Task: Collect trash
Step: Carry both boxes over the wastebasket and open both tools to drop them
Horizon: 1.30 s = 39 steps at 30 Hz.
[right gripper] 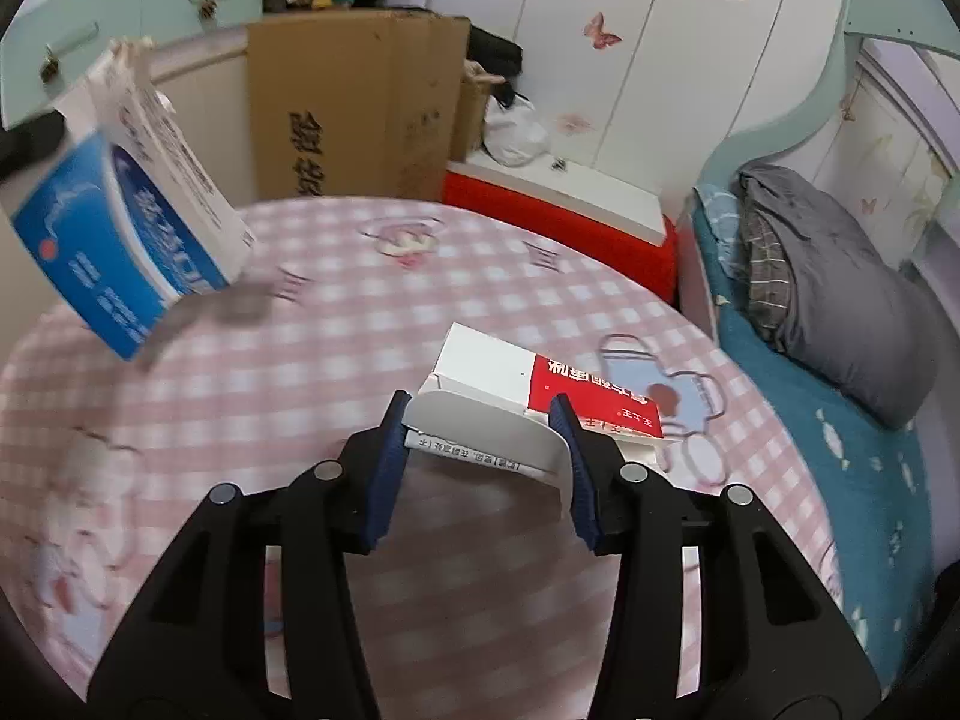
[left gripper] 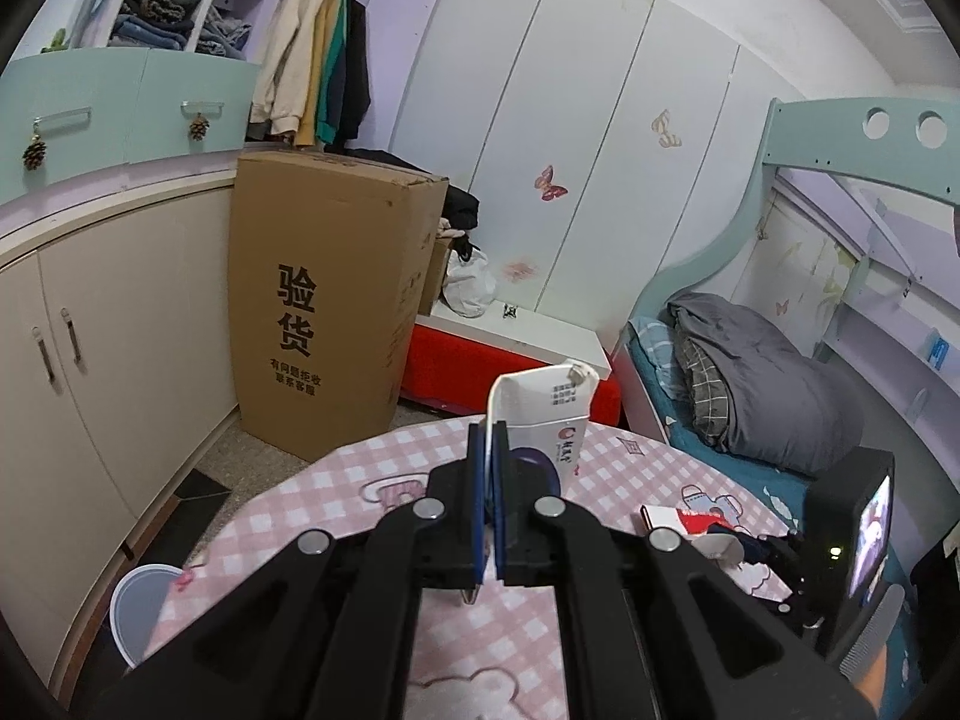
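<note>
A: Left gripper [left gripper: 489, 438] first. State of the jaws?

B: Clenched, pads nearly meeting, pinching the thin white flap of a blue-and-white carton [left gripper: 552, 414]. Carton lifted clear of the tabletop [left gripper: 360, 480], tilted, flap end toward the jaws, body sticking out beyond the fingertips.

A: Same carton from the right wrist view?

B: Yes, up at the left edge [right gripper: 120, 228], hanging in the air over the pink checked cloth, blue face down and toward the camera, blurred shadow beneath it on the cloth.

A: Right gripper [right gripper: 480, 402]?

B: Partly closed around the open end of a red-and-white box [right gripper: 540, 378]. White end flap bowed between the two blue pads, touching both. Grasped at that flap only. Rest of the box lying flat on the tabletop just past the fingertips, red half to the right.

A: Box from the left wrist view?

B: Small, at the right of the cloth [left gripper: 678, 519], well apart from the lifted carton.

A: Surroundings?

B: Tall cardboard box [left gripper: 324, 300] standing beyond the tabletop's far edge. Bed [left gripper: 750, 408] with a grey quilt to the right. Pale round container [left gripper: 138, 606] on the floor, below the tabletop's left edge.
</note>
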### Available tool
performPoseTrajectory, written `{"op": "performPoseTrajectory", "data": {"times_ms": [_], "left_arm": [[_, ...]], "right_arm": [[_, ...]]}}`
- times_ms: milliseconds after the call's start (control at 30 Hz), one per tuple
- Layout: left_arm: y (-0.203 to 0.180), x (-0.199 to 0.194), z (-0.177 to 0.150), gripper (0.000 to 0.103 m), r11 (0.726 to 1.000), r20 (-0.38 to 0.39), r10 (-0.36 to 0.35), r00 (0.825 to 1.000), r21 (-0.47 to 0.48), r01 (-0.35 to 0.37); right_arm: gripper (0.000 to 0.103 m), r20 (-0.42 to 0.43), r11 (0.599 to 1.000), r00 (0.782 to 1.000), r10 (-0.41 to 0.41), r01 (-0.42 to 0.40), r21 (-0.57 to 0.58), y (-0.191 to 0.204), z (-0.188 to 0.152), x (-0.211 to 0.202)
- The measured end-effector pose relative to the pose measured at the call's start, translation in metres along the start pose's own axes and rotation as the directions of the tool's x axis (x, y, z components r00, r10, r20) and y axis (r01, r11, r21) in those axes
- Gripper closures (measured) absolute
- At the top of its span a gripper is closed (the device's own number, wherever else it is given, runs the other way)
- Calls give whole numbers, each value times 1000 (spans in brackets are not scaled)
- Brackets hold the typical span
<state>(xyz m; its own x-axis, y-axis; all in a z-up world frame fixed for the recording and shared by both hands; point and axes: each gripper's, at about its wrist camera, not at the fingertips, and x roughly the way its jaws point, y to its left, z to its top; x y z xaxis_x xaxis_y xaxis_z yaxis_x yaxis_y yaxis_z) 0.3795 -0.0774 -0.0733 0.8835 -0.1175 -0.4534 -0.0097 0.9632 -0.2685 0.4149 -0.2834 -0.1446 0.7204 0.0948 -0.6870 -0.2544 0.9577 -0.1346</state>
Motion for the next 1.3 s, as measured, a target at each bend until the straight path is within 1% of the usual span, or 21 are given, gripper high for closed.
{"op": "performPoseTrajectory", "data": {"times_ms": [100, 200, 267, 400, 500, 633, 700, 800, 967, 1000, 1067, 1133, 1200, 1233, 1267, 1300], "left_arm": [[14, -16, 3, 101, 1000, 9, 13, 1000, -12, -13], [30, -32, 5, 101, 999, 18, 29, 999, -25, -29], [47, -47, 8, 101, 998, 29, 49, 998, -35, -48], [81, -73, 12, 101, 995, 51, 86, 995, -62, -82], [116, -92, 16, 101, 989, 65, 125, 990, -93, -119], [172, -118, 19, 101, 972, 85, 203, 975, -137, -191], [203, -127, 18, 101, 960, 90, 250, 964, -155, -235], [243, -136, 14, 101, 942, 80, 295, 952, -191, -276], [319, -135, 0, 101, 893, 11, 380, 925, -264, -363], [334, -133, -5, 101, 883, -9, 392, 920, -276, -379], [358, -128, -13, 101, 868, -39, 408, 912, -294, -401], [383, -120, -23, 101, 847, -81, 432, 898, -307, -435], [399, -112, -29, 101, 831, -113, 445, 889, -319, -456], [409, -106, -34, 101, 823, -134, 449, 883, -323, -467], [418, -101, -38, 101, 813, -152, 458, 876, -326, -482], [423, -98, -42, 101, 803, -166, 465, 869, -333, -494]], "right_arm": [[57, 32, 998, 998, 53, -54, 22, 20, 4, -19], [57, 64, 993, 992, 111, -113, 25, 50, 12, -40], [57, 86, 988, 985, 153, -154, 7, 76, 20, -54], [57, 119, 971, 964, 237, -234, -41, 138, 40, -77], [57, 131, 954, 945, 298, -290, -75, 183, 54, -87], [57, 119, 927, 922, 368, -354, -123, 244, 68, -88], [57, 102, 910, 908, 407, -392, -139, 272, 72, -83], [57, 63, 884, 890, 452, -437, -167, 324, 76, -68], [57, -5, 844, 857, 515, -508, -170, 387, 76, -40], [57, -26, 833, 847, 532, -528, -164, 401, 76, -30], [57, -56, 822, 836, 547, -548, -156, 417, 73, -17], [57, -81, 811, 824, 561, -567, -147, 430, 72, -3], [58, -109, 797, 809, 578, -588, -134, 441, 71, 12], [58, -117, 786, 795, 595, -606, -121, 448, 70, 22], [56, -120, 782, 789, 603, -614, -106, 451, 69, 29], [44, -128, 782, 786, 605, -617, -91, 453, 68, 35]]}}
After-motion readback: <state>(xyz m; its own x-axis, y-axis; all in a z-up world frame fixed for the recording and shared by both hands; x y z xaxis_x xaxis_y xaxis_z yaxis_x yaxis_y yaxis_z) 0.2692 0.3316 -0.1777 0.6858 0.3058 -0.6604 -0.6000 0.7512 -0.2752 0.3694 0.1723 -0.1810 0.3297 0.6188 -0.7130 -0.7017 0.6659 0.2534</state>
